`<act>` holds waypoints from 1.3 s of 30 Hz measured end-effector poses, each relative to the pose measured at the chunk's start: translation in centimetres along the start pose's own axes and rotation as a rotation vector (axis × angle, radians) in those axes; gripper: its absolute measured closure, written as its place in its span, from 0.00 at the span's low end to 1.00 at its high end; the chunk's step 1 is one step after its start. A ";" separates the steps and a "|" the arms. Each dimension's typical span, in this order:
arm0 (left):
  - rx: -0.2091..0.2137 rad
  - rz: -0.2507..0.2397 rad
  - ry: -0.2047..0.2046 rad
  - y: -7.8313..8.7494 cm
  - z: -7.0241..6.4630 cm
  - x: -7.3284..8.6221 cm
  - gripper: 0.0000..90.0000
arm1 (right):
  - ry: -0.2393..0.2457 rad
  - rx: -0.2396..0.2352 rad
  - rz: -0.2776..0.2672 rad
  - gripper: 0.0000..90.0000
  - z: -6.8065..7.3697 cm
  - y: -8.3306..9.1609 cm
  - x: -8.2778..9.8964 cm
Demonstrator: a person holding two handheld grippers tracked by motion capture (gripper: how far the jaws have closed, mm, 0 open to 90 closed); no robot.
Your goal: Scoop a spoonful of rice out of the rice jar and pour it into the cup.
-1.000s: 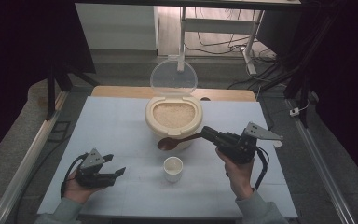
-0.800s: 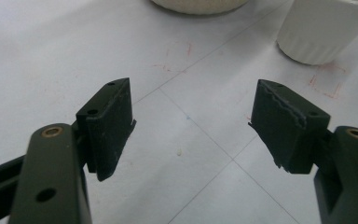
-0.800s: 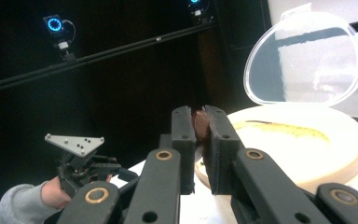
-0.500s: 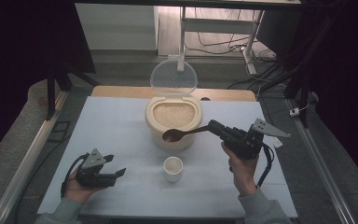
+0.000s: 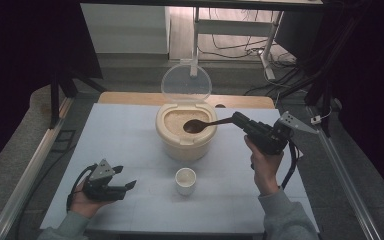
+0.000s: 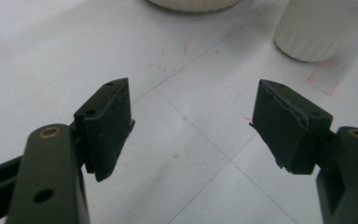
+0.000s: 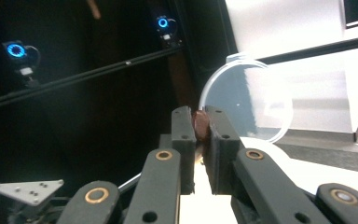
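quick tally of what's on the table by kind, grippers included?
Rice container with its clear lid up: 1
Small white cup: 1
Brown spoon: 1, held over the rice
Grippers: 2, left gripper and right gripper
Total: 5

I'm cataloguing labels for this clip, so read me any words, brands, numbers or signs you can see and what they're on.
None can be read: no print on the rice container, its clear lid, the white cup or the spoon.
Red marks on the table are outlines, not text.
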State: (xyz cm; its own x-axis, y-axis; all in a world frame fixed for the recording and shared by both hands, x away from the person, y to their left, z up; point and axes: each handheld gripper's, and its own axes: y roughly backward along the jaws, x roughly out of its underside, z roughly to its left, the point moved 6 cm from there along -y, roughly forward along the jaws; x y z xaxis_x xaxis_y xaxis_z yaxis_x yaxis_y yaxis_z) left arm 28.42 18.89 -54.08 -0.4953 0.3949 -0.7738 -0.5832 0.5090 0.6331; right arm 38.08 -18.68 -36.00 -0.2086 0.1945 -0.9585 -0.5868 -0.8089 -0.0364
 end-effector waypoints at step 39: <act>0.012 0.038 -0.005 -0.6 -0.3 0.2 0.25 | 0.317 0.265 0.194 0.92 -1.7 -4.9 -0.8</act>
State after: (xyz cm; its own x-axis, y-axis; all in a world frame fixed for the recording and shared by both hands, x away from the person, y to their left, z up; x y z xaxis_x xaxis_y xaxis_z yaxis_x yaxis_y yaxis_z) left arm 28.53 18.42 -54.63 -0.5139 0.4176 -0.7493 -0.5562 0.5028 0.6617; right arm 42.42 -15.77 -35.55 -0.1092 -0.1597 -0.9811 -0.7492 -0.6355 0.1868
